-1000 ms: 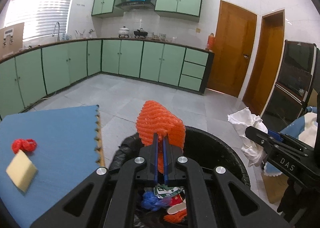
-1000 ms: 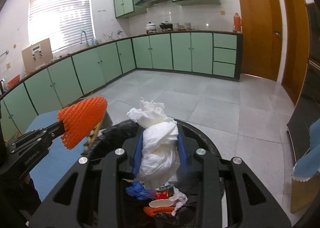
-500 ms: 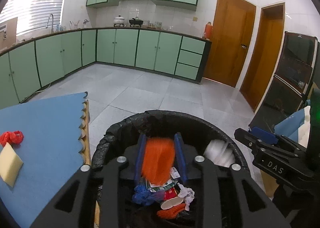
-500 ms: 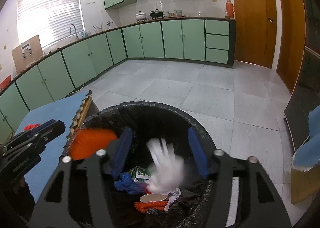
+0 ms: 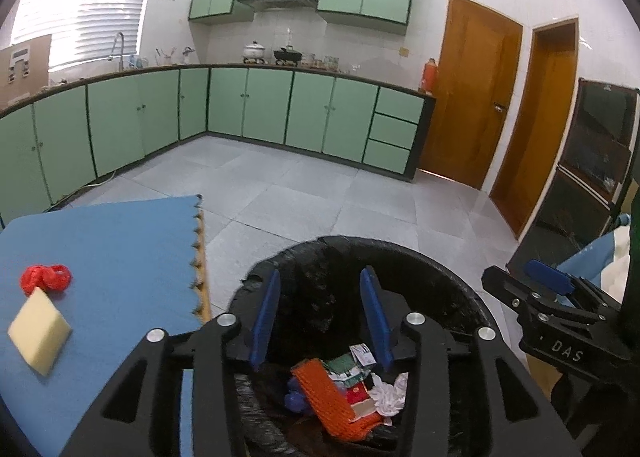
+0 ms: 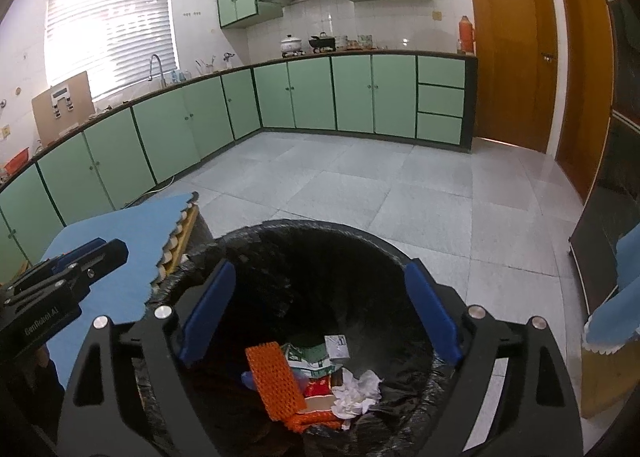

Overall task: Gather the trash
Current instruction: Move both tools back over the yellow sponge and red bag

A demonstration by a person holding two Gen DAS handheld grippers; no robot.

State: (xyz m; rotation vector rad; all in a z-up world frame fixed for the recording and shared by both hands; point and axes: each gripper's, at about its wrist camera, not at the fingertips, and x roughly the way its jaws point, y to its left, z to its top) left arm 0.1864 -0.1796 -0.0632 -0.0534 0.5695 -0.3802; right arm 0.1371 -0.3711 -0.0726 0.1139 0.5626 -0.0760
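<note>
— Where's the trash?
— The orange foam net [image 5: 332, 397] and the crumpled white tissue [image 6: 356, 393] lie in the black-lined bin [image 6: 304, 229] among other scraps.
— And the claws?
— Both hang over the bin with nothing between the pads. The left claw [image 5: 320, 313] has just been opening to a moderate gap; the right claw [image 6: 320, 309] has just opened wide.
— Anything outside it?
— A yellow sponge [image 5: 39, 331] touching a red net ball [image 5: 46, 279] on the blue bench [image 5: 120, 257].

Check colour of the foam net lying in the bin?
Orange foam net, with a diamond mesh pattern, atop the trash in the black-lined bin. Right wrist view shows it best.
</note>
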